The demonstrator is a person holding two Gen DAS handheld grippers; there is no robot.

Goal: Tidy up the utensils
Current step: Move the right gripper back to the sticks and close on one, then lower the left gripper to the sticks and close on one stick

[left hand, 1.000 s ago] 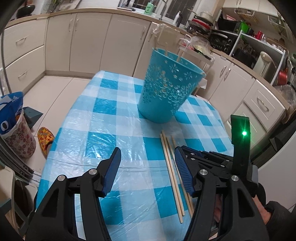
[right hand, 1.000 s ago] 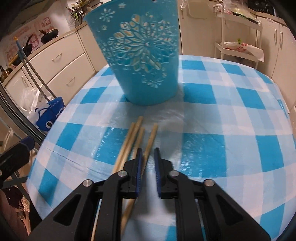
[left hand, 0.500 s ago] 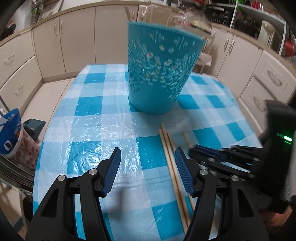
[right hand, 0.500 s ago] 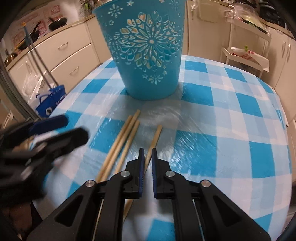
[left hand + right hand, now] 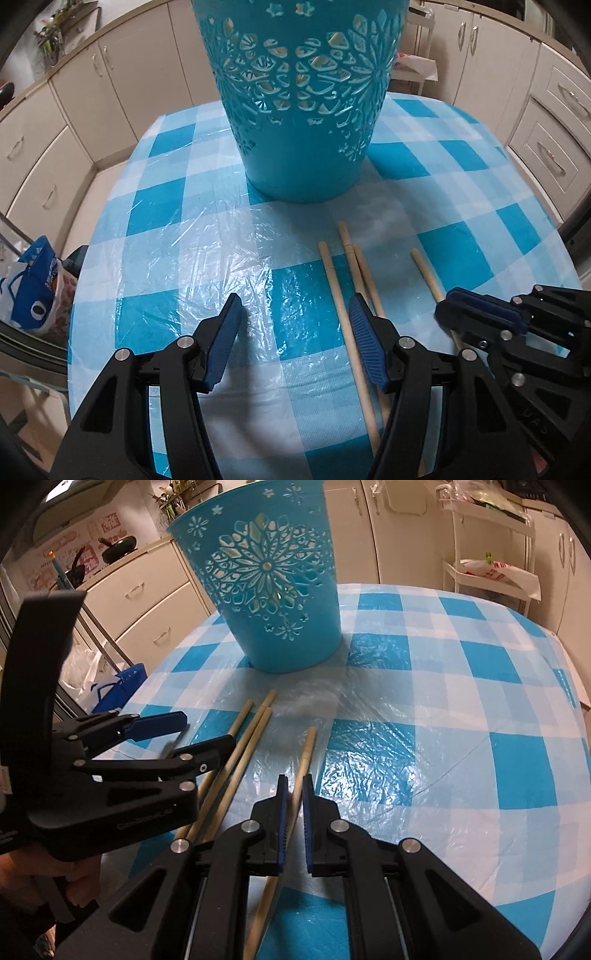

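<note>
The right gripper (image 5: 293, 801), nearly shut on the rightmost chopstick (image 5: 306, 751), and the half-open, empty left gripper (image 5: 295, 325) hover over four chopsticks (image 5: 341, 306) on the checked tablecloth (image 5: 177, 229), one blue cut-out bucket (image 5: 299, 99) beyond them.

**Two grippers angled down, side by side**

The left gripper (image 5: 295, 332) pointed steeply downward with its jaws standing apart and nothing pressed between its pads. The right gripper (image 5: 293, 812), just beside it, tilted down likewise, jaws drawn nearly together. A hand (image 5: 62, 882) gripped the left tool's handle.
</note>
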